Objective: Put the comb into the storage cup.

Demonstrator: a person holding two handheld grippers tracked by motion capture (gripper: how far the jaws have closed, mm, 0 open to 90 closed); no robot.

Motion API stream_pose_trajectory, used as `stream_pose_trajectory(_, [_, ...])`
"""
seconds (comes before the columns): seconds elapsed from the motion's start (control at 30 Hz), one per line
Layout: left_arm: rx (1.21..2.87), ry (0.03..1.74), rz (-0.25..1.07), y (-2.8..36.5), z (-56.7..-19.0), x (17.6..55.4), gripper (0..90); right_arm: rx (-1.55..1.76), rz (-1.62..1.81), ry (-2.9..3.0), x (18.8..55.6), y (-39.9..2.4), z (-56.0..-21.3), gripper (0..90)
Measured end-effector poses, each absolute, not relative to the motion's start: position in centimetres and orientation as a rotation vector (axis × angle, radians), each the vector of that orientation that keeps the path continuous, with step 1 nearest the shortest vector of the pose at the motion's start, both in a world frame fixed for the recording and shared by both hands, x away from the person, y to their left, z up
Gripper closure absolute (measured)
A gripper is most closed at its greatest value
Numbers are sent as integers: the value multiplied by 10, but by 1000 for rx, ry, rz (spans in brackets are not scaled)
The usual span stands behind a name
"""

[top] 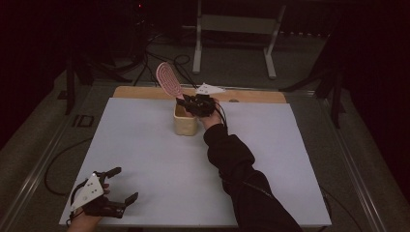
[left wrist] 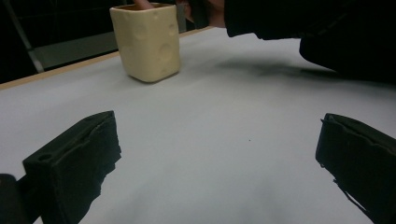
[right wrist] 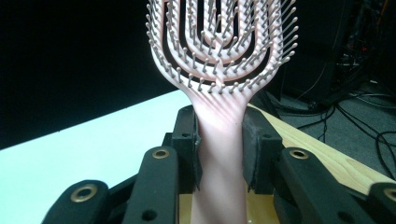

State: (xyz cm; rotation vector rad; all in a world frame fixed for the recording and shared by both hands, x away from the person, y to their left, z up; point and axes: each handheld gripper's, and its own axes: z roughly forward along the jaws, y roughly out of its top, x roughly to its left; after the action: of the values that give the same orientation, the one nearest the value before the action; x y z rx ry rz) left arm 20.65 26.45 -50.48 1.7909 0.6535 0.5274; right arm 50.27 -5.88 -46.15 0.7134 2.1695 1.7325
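A pink hairbrush (top: pixel 168 79) with rows of bristles stands tilted, its head up and leaning to the far left. My right gripper (top: pixel 191 104) is shut on its handle, right above a cream square cup (top: pixel 185 121) near the table's far edge. In the right gripper view the pads clamp the pink handle of the hairbrush (right wrist: pixel 219 140) from both sides, and the handle's lower end dips toward the cup below. My left gripper (top: pixel 123 186) rests open at the near left corner of the white mat. Its own view looks across the mat at the cup (left wrist: pixel 147 42), well ahead of the left gripper (left wrist: pixel 217 154).
The white mat (top: pixel 145 159) covers most of the wooden table (top: pixel 251 95). A dark sleeve (top: pixel 237 169) reaches diagonally across the mat's right half. Cables (top: pixel 159 55) and a white frame stand (top: pixel 232 29) lie on the floor beyond the table.
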Motion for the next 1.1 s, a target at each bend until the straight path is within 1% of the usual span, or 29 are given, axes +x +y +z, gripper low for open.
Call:
stream_pose_trajectory(0.07, [1792, 652, 528, 265, -505, 206, 0, 695, 1715, 2183, 501, -58, -461, 679])
stream_pose_trajectory(0.13, [1792, 653, 528, 265, -505, 206, 0, 705, 1676, 2184, 498, -56, -459, 468])
stream_pose_trajectory(0.23, [1793, 651, 529, 264, -505, 206, 0, 688, 1654, 2188, 495, -56, -457, 253])
stream_pose_trajectory(0.27, [1794, 650, 530, 264, -505, 206, 0, 680, 1654, 2186, 495, -57, -455, 200])
stream_pose_trajectory(0.33, [1797, 649, 530, 264, -505, 206, 0, 668, 1667, 2190, 493, -58, -452, 134])
stream_pose_trajectory(0.5, [1798, 648, 533, 264, -505, 206, 0, 654, 1660, 2191, 491, -60, -448, 106])
stream_pose_trajectory(1.1, [1799, 666, 527, 262, -506, 210, 0, 719, 1636, 2245, 491, -74, -444, 104])
